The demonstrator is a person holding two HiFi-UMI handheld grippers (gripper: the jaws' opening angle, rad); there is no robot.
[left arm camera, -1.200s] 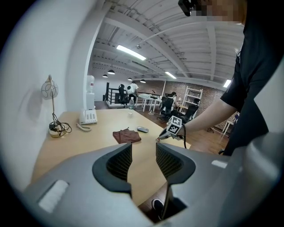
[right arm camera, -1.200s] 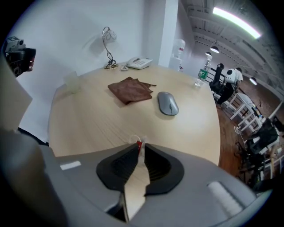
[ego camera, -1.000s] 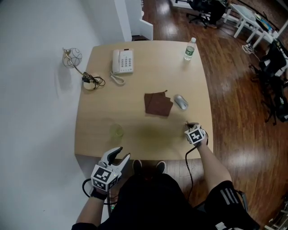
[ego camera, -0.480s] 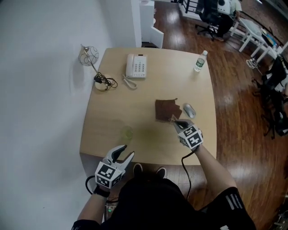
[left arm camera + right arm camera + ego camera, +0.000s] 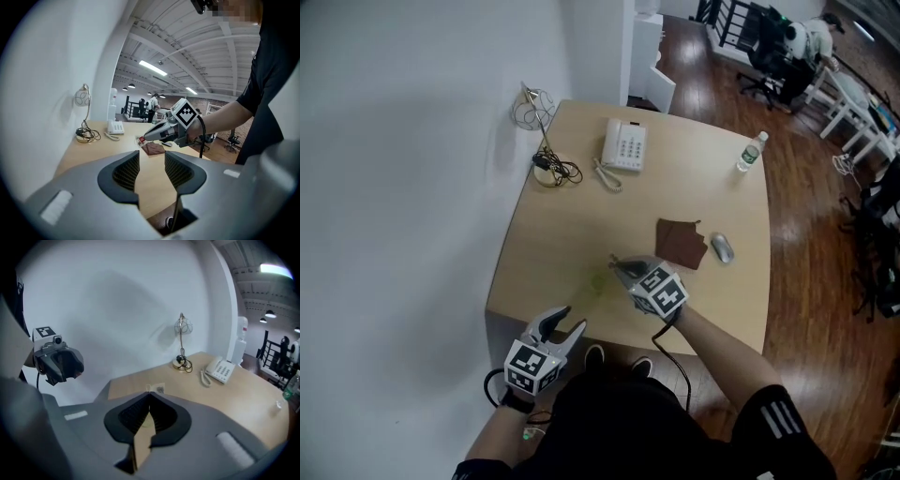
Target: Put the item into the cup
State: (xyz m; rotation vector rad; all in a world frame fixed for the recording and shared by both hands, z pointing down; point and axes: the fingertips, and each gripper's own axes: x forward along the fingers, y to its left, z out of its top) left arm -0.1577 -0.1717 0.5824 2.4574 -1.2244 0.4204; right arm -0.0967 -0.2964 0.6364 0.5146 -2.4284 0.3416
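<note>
The right gripper [image 5: 619,268] has come a long way across the table [image 5: 572,216]. A moment ago it was by the right edge. Now it is past the brown cloth [image 5: 680,244] and close to the cup [image 5: 596,282]. Its fingers [image 5: 161,416] are pinched tight on the item [image 5: 140,139], a small flat thing with a bit of red. So the item is up in the air near the cup, not in it yet. I think the drop comes next. The left gripper [image 5: 564,323] waits by the near edge with its fingers [image 5: 126,171] wide and nothing in them. The phone [image 5: 625,145] and bottle [image 5: 751,153] are too small to read. The item shows no words I can read.
</note>
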